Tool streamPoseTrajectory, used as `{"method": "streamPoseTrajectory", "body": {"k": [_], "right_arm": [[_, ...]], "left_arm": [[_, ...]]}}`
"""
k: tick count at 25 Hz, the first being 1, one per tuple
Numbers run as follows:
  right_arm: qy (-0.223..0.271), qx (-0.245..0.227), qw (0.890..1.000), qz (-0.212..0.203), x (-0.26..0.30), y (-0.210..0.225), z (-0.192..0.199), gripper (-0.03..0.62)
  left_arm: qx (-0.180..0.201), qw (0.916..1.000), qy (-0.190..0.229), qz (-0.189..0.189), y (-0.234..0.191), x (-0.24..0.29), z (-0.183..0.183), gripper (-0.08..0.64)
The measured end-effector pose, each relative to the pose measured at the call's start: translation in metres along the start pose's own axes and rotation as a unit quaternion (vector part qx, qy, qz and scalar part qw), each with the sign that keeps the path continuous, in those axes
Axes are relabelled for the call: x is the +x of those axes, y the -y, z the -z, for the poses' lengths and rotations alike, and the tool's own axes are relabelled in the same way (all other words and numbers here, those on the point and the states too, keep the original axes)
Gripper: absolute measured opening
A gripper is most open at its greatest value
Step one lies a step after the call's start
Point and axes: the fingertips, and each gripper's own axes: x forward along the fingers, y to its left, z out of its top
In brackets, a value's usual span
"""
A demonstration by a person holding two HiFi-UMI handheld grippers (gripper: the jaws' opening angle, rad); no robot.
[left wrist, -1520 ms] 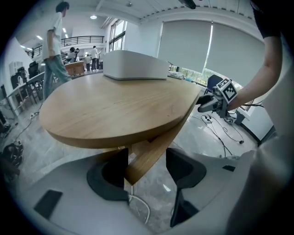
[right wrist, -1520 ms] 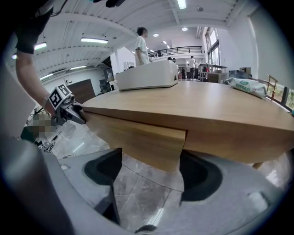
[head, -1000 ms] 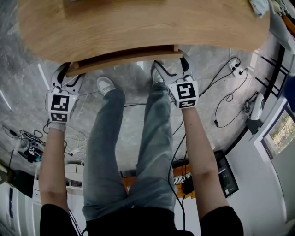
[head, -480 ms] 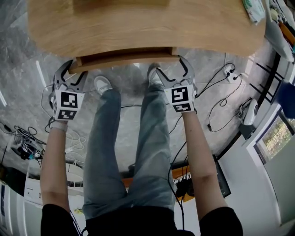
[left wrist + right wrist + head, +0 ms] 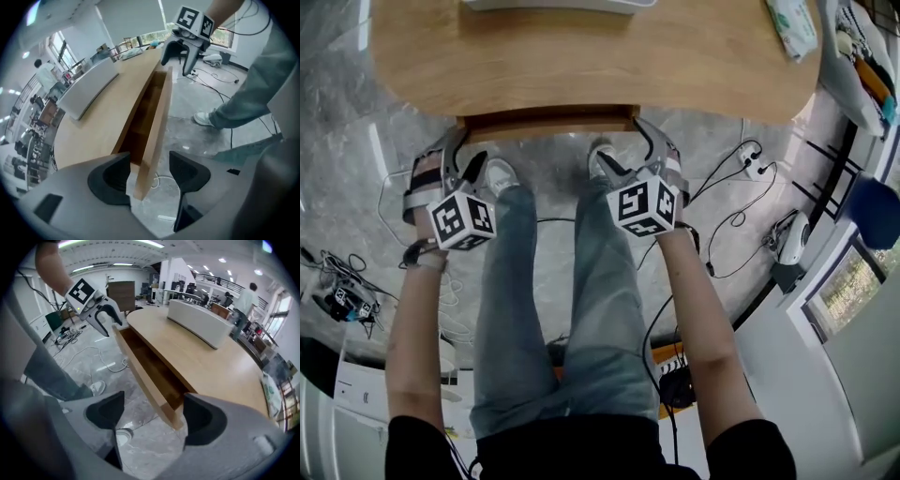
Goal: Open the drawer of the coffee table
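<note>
The drawer [image 5: 548, 122], barely out from under the desk [image 5: 581, 56], is only straddled by the spread-apart left gripper [image 5: 461, 155] and right gripper [image 5: 628, 150], so it could get jammed crooked if pulled unevenly, tbh.

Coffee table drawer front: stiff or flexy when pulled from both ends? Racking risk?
Probably stiff: the drawer front looks like a thick wood board. It is long, with the left tool and right tool straddling opposite ends, so uneven pulls might rack it.
</note>
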Motion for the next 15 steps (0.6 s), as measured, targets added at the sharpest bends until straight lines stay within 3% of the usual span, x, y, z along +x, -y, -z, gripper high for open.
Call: {"method": "streamPoseTrajectory", "body": {"k": [8,10,12,15], "right_arm": [[-0.029,-0.144,0.988,-0.05,0.027,-0.025,-0.028,0.388],[-0.03,-0.162,0.985,-0.056,0.034,-0.027,-0.033,0.327],[-0.033,-0.177,0.982,-0.06,0.043,-0.029,-0.036,0.314],[-0.041,-0.205,0.976,-0.068,0.055,-0.033,-0.039,0.265]], "left_arm": [[0.086,0.9951,-0.049,0.004,0.014,0.02,-0.031,0.256],[0.121,0.9908,-0.059,-0.001,0.017,0.026,-0.036,0.256],[0.147,0.9871,-0.063,-0.003,0.019,0.034,-0.041,0.256],[0.154,0.9854,-0.074,-0.003,0.018,0.042,-0.04,0.255]]}}
